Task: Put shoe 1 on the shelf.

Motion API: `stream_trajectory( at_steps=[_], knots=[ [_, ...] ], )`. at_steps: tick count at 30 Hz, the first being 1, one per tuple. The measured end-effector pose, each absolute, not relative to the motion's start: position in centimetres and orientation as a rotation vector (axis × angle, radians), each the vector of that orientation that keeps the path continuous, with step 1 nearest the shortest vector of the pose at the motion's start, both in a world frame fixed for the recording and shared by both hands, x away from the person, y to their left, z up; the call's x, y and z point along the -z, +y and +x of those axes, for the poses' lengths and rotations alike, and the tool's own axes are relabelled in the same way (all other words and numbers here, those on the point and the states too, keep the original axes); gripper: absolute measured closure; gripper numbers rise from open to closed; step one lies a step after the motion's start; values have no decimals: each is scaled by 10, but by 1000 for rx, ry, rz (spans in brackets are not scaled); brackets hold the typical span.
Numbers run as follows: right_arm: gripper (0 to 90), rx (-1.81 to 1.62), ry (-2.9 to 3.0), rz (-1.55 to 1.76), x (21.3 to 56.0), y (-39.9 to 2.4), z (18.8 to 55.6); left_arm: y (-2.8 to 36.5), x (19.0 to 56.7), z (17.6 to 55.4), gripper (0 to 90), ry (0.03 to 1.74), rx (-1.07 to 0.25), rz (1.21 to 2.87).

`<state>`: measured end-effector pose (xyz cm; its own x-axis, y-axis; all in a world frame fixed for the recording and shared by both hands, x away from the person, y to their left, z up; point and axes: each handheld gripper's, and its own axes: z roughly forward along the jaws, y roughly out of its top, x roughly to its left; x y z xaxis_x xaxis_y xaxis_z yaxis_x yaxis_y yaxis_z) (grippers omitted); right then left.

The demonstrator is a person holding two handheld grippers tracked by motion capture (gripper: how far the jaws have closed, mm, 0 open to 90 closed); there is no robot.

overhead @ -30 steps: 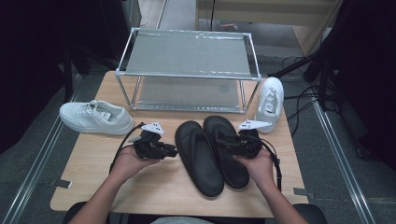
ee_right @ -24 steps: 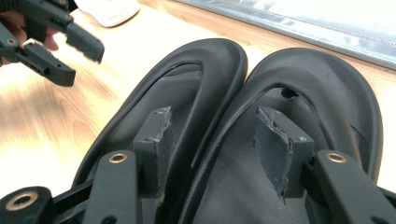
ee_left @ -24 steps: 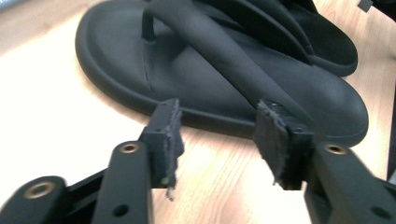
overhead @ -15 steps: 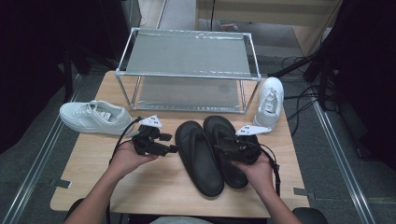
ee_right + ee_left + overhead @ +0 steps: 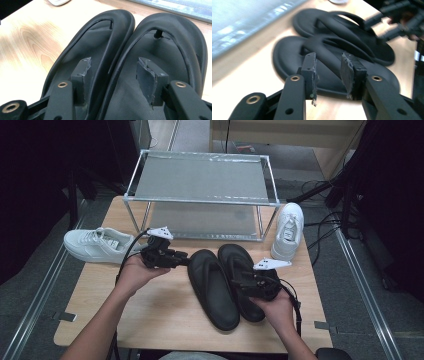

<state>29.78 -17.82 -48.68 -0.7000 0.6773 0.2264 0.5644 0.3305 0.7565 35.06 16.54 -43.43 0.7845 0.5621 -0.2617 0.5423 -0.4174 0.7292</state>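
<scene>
Two black flip-flops lie side by side, edges touching, near the middle of the wooden counter (image 5: pixel 165 320), toes pointing toward the metal rack (image 5: pixel 200 175) at the back. The left flip-flop (image 5: pixel 212 287) sits slightly nearer the person than the right flip-flop (image 5: pixel 240 270).

The left hand-held gripper (image 5: pixel 181 259) is just beside the toe end of the left flip-flop, pointing across the counter at it. In the left gripper view its jaws stand partly apart, with the flip-flop's strap (image 5: pixel 337 46) lying beyond the gap; the picture is blurred, so the pads seem clear of the strap, but that is not certain. These jaws have just been closing, with nothing gripped between them.

The right hand-held gripper (image 5: pixel 239 279) rests over the two flip-flops at about mid-length. In the right gripper view its jaws stand fairly wide, one pad (image 5: pixel 81 72) over the left flip-flop's footbed, the other over the right one's, with the two touching inner edges between them. The pads do not press on those edges.

A white sneaker (image 5: pixel 97 245) lies on its side at the counter's left edge, and another white sneaker (image 5: pixel 289 230) stands at the right, beside the rack's leg.
</scene>
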Motion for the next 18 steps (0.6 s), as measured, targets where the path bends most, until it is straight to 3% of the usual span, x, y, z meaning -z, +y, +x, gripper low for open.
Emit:
stream_trajectory(
  at_steps=[18],
  knots=[
    [425, -1304, 2447, 1180, 492, -170, 295, 170, 381, 407, 870, 726, -107, 2070]
  ],
)
